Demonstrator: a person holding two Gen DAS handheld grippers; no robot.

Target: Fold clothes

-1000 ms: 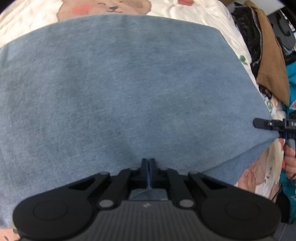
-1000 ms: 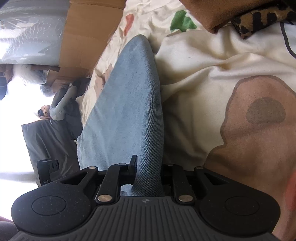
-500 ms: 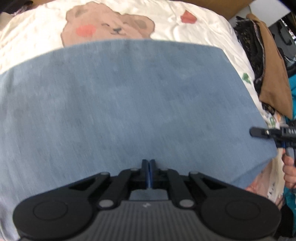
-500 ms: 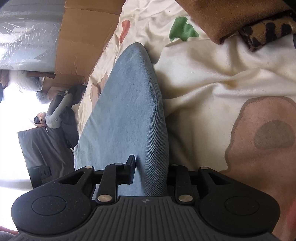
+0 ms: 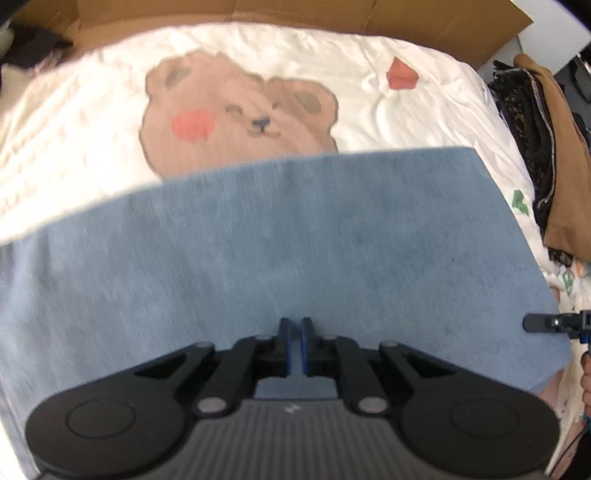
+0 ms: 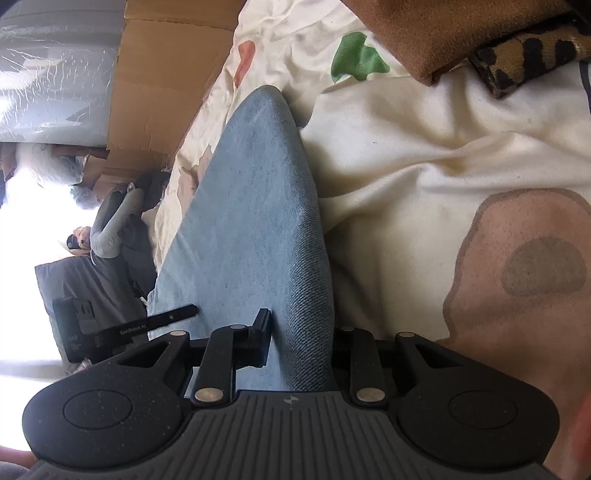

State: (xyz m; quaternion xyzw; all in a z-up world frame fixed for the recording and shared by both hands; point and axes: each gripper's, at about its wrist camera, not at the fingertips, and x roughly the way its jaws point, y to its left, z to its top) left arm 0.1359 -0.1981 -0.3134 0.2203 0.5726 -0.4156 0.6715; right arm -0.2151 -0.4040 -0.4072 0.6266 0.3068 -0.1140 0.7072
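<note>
A folded blue denim cloth (image 5: 295, 240) lies flat across the bear-print bed sheet (image 5: 240, 110). My left gripper (image 5: 294, 323) hangs over its near edge; its jaws are opening, with a narrow slit between the pads and the cloth's edge in it. At the right corner a black finger of my right gripper (image 5: 546, 323) shows. In the right wrist view the cloth's thick folded edge (image 6: 255, 203) fills my right gripper (image 6: 301, 321), which is shut on it; the right finger is hidden by fabric. The left gripper's finger (image 6: 162, 321) lies on the cloth at the far left.
A pile of brown (image 5: 554, 147) and leopard-print clothes (image 6: 528, 55) sits along the bed's right side. Cardboard (image 5: 295, 11) stands behind the bed's far edge. A person's hand (image 5: 585, 380) shows at the right border. Grey bundles (image 6: 110, 221) lie beyond the bed.
The left gripper has drawn back and risen, so more of the bear print shows beyond the cloth. Its pads have parted slightly. Its finger now shows in the right wrist view.
</note>
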